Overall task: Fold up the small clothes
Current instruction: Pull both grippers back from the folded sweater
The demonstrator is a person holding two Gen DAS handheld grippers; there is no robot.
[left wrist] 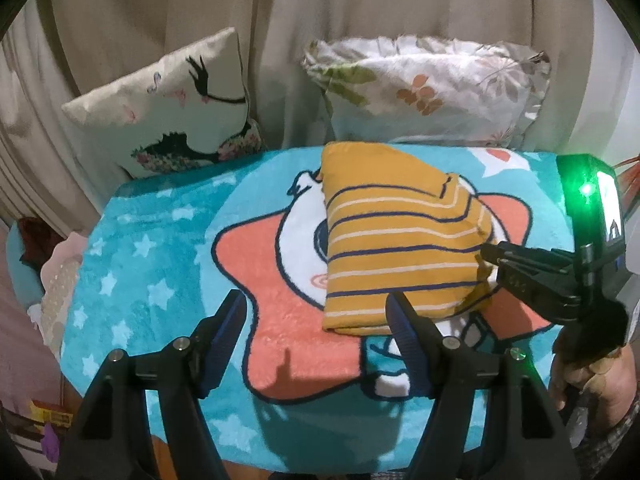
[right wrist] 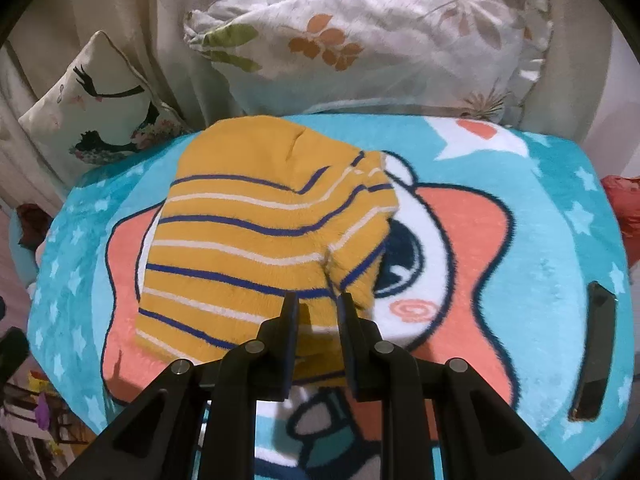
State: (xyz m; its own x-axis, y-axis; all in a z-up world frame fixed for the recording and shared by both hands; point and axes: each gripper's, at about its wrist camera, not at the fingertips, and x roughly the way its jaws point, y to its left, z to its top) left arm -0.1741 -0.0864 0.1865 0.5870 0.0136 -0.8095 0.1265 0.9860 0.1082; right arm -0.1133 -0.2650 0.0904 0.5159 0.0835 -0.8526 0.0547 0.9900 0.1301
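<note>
A small mustard-yellow garment (left wrist: 396,236) with navy and white stripes lies folded on a turquoise cartoon blanket (left wrist: 160,240). Its right sleeve is folded in over the body. My left gripper (left wrist: 316,308) is open, its jaws wide apart, hovering near the garment's near left corner. In the left wrist view my right gripper (left wrist: 490,254) reaches in from the right at the garment's right edge. In the right wrist view the garment (right wrist: 248,240) fills the centre, and my right gripper (right wrist: 318,300) has its jaws slightly apart over the near right hem, with no cloth between them.
Two pillows lean on a beige curtain behind the blanket: a flamingo-print pillow (left wrist: 176,108) on the left and a floral pillow (left wrist: 432,88) on the right. A dark slot-shaped thing (right wrist: 596,352) lies on the blanket at the right. Clutter sits beyond the left edge.
</note>
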